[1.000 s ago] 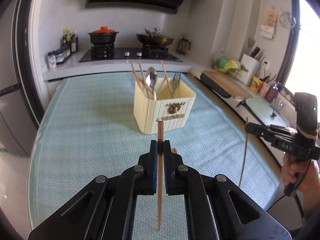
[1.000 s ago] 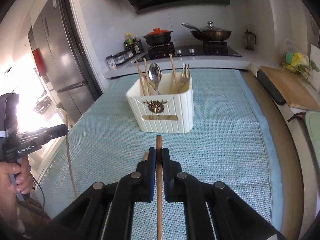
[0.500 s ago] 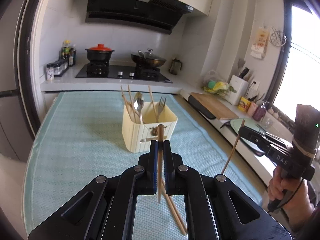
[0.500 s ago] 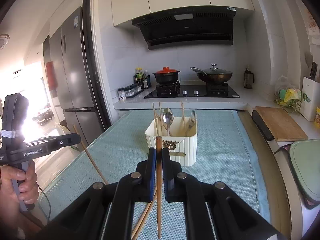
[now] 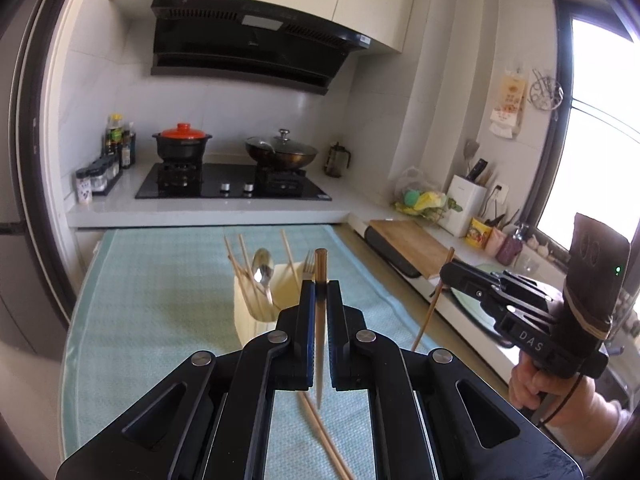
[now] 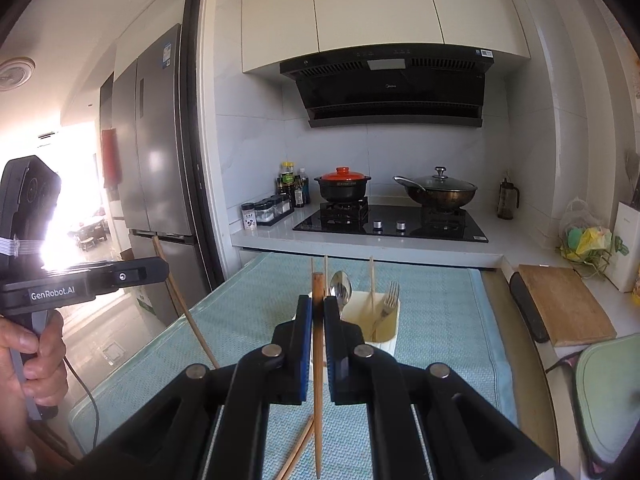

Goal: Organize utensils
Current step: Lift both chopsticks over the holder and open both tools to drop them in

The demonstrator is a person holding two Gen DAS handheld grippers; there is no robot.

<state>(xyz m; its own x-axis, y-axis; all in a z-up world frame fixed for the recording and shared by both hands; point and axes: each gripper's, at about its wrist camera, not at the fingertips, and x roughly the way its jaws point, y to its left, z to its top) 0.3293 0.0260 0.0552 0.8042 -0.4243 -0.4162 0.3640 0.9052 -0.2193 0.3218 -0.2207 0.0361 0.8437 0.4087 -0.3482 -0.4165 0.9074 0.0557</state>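
My left gripper (image 5: 320, 286) is shut on a wooden chopstick (image 5: 320, 320) held upright, above the table. My right gripper (image 6: 317, 302) is shut on another chopstick (image 6: 318, 380), also upright. Each gripper shows in the other's view: the right one (image 5: 446, 274) at the right, the left one (image 6: 160, 270) at the left, each with its chopstick slanting down. The cream utensil holder (image 5: 256, 320) (image 6: 386, 326) stands ahead on the table, with chopsticks, a spoon (image 5: 262, 266) and a fork (image 6: 390, 294) in it. More chopsticks (image 5: 324, 436) lie on the cloth below the grippers.
A light blue cloth (image 5: 160, 300) covers the table. Behind it is a counter with a hob, a red-lidded pot (image 5: 182, 144) and a wok (image 5: 280, 152). A cutting board (image 6: 564, 304) lies on the right counter. A fridge (image 6: 160, 140) stands at the left.
Both grippers have risen and tilted up with their chopsticks, so the holder sits lower and farther in both views. More of the wall and hood shows.
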